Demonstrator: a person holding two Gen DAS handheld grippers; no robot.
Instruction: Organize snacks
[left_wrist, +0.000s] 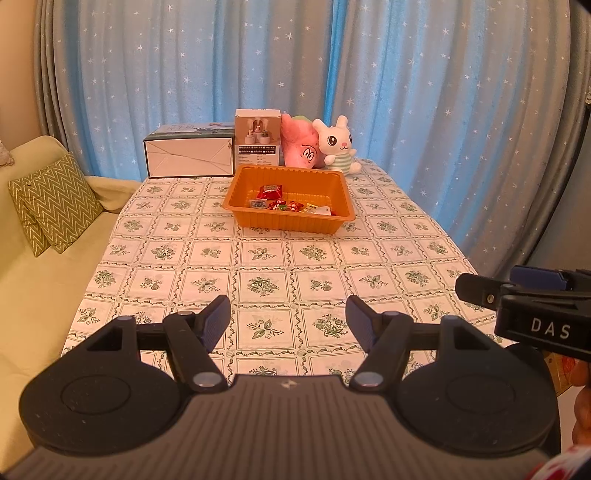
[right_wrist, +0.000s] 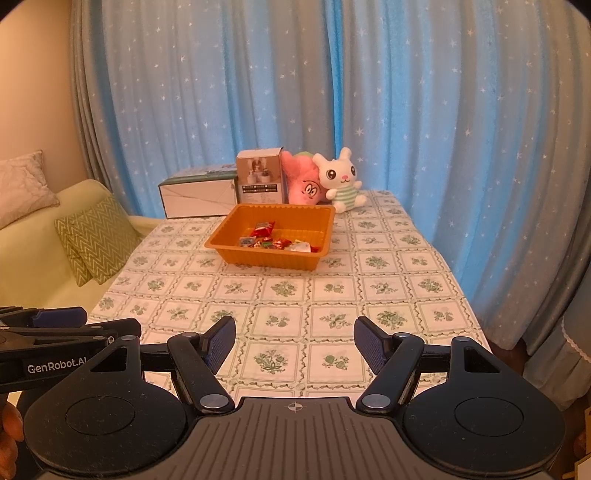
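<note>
Snacks, left wrist view: wrapped snacks (left_wrist: 286, 204) lie in the orange tray (left_wrist: 236, 190) at the far middle of the desk (left_wrist: 184, 258).
Left tool: left tool (left_wrist: 289, 320) spread wide, empty, above bare cloth.
Writing: "DAS" on the right tool (left_wrist: 480, 290) at the frame's right edge.
Snacks, right wrist view: same snacks (right_wrist: 275, 240) in the tray (right_wrist: 221, 236).
Right tool: right tool (right_wrist: 294, 341) released, holding nothing.
Writing: "GenRobot.AI" on the left tool (right_wrist: 110, 328).

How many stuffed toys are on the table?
2. The white bunny sits at the far edge by the curtain, and the pink plush leans right beside it, next to the small box. None seem hidden.
</note>
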